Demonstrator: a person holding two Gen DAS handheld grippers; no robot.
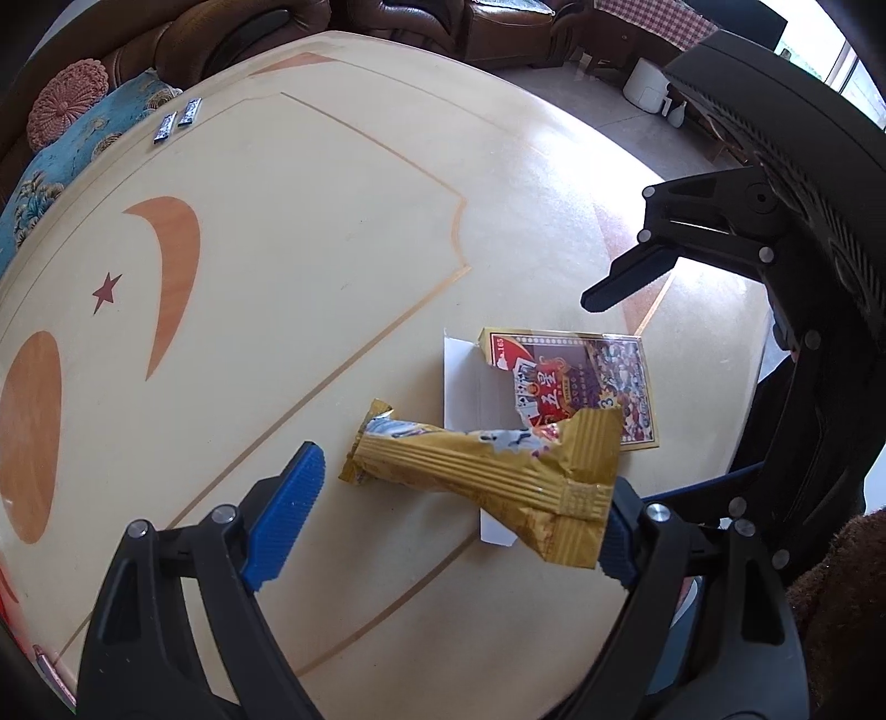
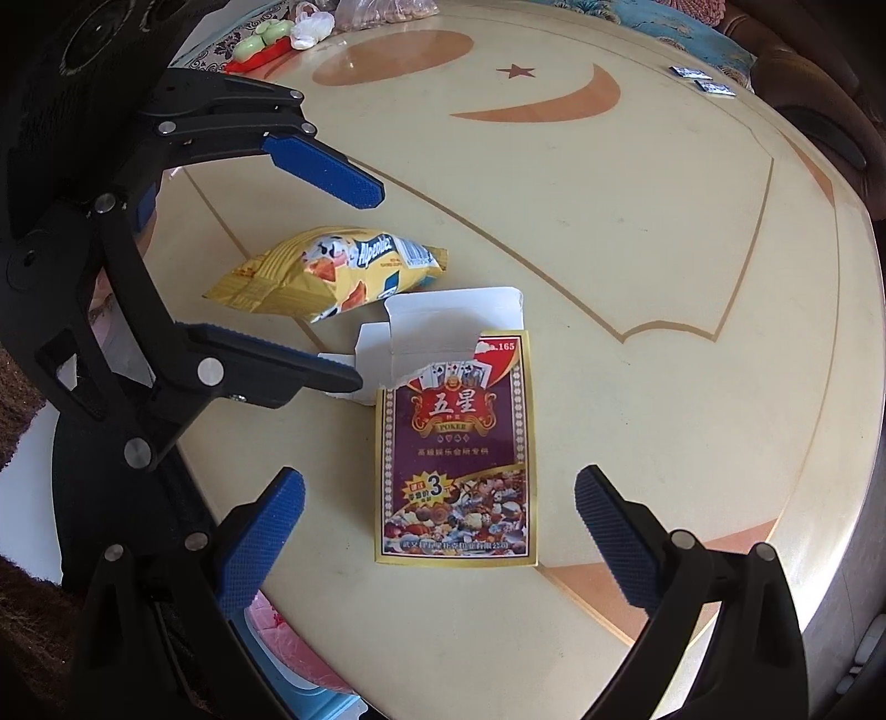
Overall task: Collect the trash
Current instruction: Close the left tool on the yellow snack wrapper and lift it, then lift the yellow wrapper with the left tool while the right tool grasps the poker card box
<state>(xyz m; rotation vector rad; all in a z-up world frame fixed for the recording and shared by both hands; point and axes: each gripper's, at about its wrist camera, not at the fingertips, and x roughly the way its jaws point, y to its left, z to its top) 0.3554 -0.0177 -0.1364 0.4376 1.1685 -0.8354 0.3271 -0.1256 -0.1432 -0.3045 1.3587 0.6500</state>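
A crumpled yellow snack wrapper (image 1: 487, 471) (image 2: 332, 266) lies on the cream table (image 1: 332, 249). Beside it is a torn, opened playing-card box (image 1: 587, 382) (image 2: 459, 443) with its white flap up. My left gripper (image 1: 454, 520) (image 2: 362, 288) hangs open just above the wrapper, a blue pad on either side; the wrapper's sealed end covers part of the right pad. My right gripper (image 2: 440, 537) stands open over the card box, and its pads (image 2: 266, 537) are clear of the box's edges. One of its fingers (image 1: 626, 277) shows in the left wrist view.
Two small blue-and-white sachets (image 1: 177, 119) (image 2: 703, 80) lie near the table's far edge. A toy and a plastic bag (image 2: 260, 44) sit at another edge. A sofa with cushions (image 1: 72, 105) borders the table. A pink item (image 2: 288, 637) lies below the near table edge.
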